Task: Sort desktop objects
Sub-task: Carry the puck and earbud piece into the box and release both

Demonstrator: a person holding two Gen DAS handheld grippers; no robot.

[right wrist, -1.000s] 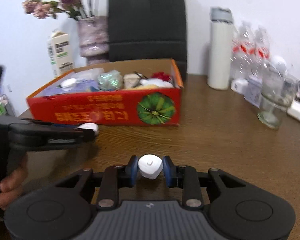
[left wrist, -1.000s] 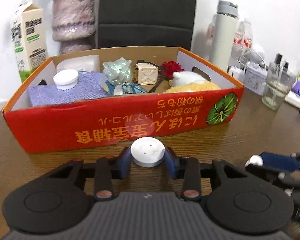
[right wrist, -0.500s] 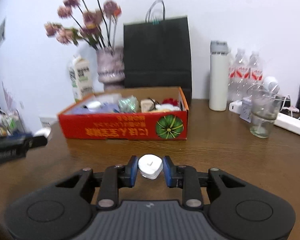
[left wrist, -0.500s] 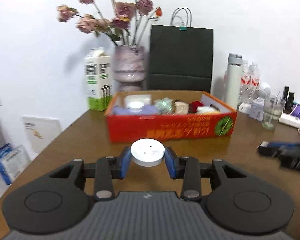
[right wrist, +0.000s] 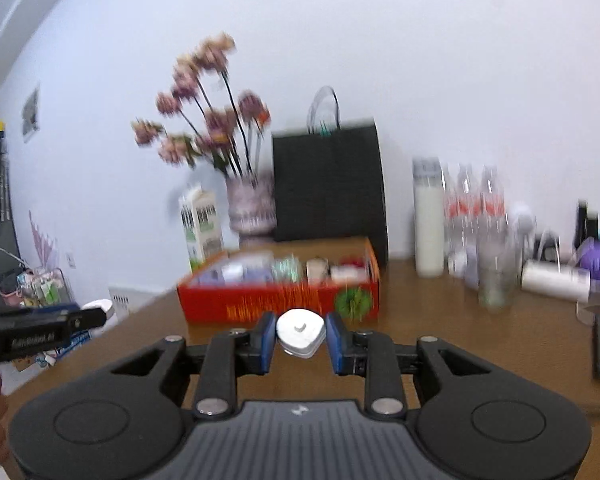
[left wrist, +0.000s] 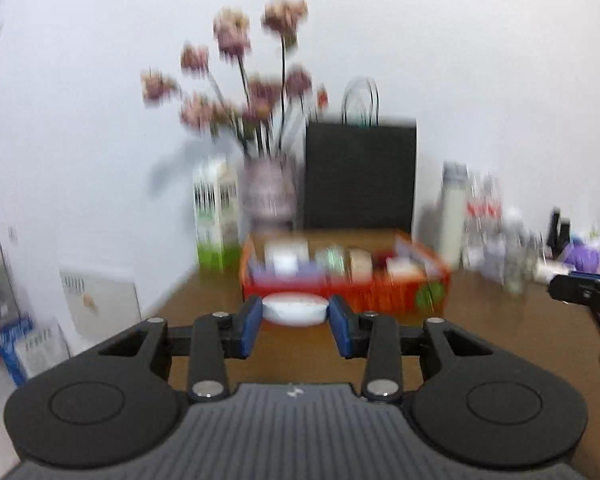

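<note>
- The tabletop (right wrist: 440, 320) is brown wood grain, its left edge running diagonally in both views.
- A red cardboard box (right wrist: 280, 304), open-topped, sits near the far edge, toward the left.
- Just beyond the box, at the far-left corner, stand a milk carton (right wrist: 200, 224) and a vase (right wrist: 250, 208) of flowers.
- A black paper bag (right wrist: 328, 184) stands upright behind the box.
- Along the far edge to the right: a white flask (right wrist: 429, 216), then clear bottles (right wrist: 476, 216), blurred.
- A glass jar (right wrist: 494, 280), probably empty, stands nearer, right of the box.
- A white cylinder (right wrist: 554, 282) lies on its side toward the right edge.

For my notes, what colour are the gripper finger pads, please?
Blue pads, clearest in the right wrist view.
</note>
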